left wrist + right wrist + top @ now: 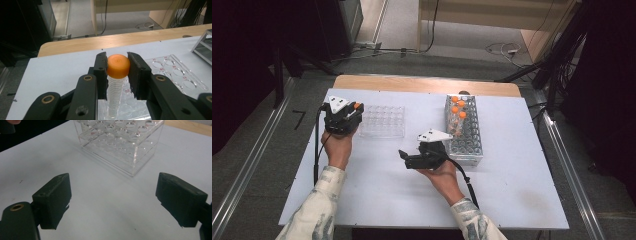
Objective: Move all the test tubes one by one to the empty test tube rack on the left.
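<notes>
High view: left gripper (353, 112) clamps orange-capped tube (356, 106) over clear rack's (382, 131) left edge; right gripper (403, 156) idle mid-counter (377, 192).
Left gripper view: tube (115, 90) upright, long axis vertical, foot at rack (181, 80) holes. Right gripper view: right gripper (112, 202) jaws wide apart, empty, rack (120, 145) far ahead.

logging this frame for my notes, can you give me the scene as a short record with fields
work in hand: moving capped tubes between racks
left gripper: shut on the orange-capped tube, held upright over the clear plastic rack
right gripper: open, nothing between the jaws, pointed toward the clear plastic rack
metal rack: to the right, several orange-capped tubes at its far end
surface: white table
</notes>
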A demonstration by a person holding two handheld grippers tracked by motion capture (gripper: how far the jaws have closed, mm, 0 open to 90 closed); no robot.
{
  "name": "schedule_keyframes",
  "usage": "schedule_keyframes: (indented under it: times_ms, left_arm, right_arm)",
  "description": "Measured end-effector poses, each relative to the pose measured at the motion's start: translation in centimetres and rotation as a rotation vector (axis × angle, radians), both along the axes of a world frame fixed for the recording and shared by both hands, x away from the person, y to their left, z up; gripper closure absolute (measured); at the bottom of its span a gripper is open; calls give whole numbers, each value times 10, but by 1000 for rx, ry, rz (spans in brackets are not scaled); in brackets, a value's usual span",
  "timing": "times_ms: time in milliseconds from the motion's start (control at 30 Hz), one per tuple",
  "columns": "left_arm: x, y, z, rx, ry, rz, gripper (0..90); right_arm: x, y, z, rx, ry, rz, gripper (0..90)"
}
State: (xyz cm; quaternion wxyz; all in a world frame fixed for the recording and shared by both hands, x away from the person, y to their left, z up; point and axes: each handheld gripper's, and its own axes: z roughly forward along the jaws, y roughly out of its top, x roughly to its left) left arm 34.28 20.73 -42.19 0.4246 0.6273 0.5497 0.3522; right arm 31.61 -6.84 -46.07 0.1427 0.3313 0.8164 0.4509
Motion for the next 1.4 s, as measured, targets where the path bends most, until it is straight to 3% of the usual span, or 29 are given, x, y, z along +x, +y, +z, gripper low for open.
schedule_keyframes:
  times_ms: [467, 767, 933, 1000, 1200, 1400]
  left_arm:
    - [-1, 0, -4, 12, 16, 0, 689]
    - [-3, 1, -5, -1, 23, 3, 553]
    - [-5, 1, -4, -16, 46, 29, 285]
    - [-6, 0, -3, -25, 53, 28, 227]
    - [-16, -3, -3, -44, 53, -5, 185]
    - [-27, -5, -7, -64, 53, -32, 183]
  right_arm:
    - [-1, 0, 0, 2, 1, -1, 118]
    - [-1, -1, 1, 6, 2, -3, 119]
    - [-1, -2, 2, 7, 3, -8, 119]
    - [-1, -4, 3, 8, -3, -10, 123]
    - [-1, -12, 10, 23, -16, -23, 127]
    - [0, -33, 23, 28, -43, -58, 129]
